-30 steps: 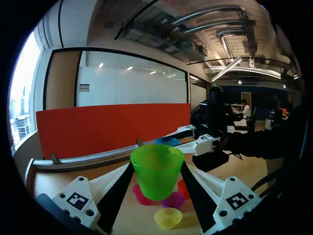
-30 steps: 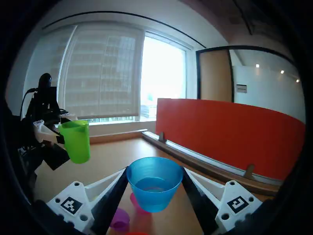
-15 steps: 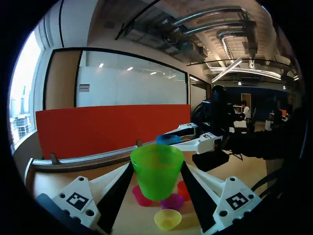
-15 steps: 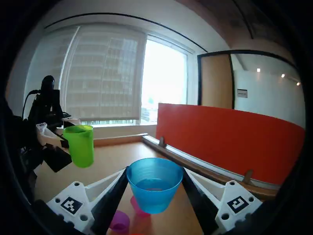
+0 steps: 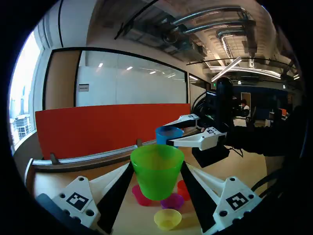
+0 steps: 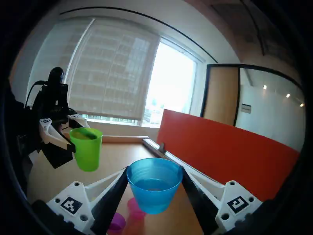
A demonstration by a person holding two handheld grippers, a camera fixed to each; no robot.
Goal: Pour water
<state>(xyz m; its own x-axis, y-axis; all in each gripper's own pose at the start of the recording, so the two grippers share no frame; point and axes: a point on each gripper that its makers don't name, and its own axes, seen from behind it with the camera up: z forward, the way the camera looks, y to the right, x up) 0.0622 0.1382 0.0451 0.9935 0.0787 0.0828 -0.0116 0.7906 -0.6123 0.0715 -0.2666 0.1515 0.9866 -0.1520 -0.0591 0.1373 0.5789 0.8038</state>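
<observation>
In the left gripper view my left gripper is shut on a green cup, held upright above the wooden table. Behind it, up and to the right, the blue cup sits between the fingers of my right gripper. In the right gripper view my right gripper is shut on the blue cup, which has water in its bottom. The green cup hangs at the left in the left gripper, tilted a little.
Small cups stand on the table below: pink, purple, yellow and red. An orange partition runs along the table's far edge. A dark sleeve reaches in from the right. Pink and purple cups show below.
My right gripper has lifted the blue cup higher and brought it closer to the green cup. The left gripper has held the green cup nearly still.
</observation>
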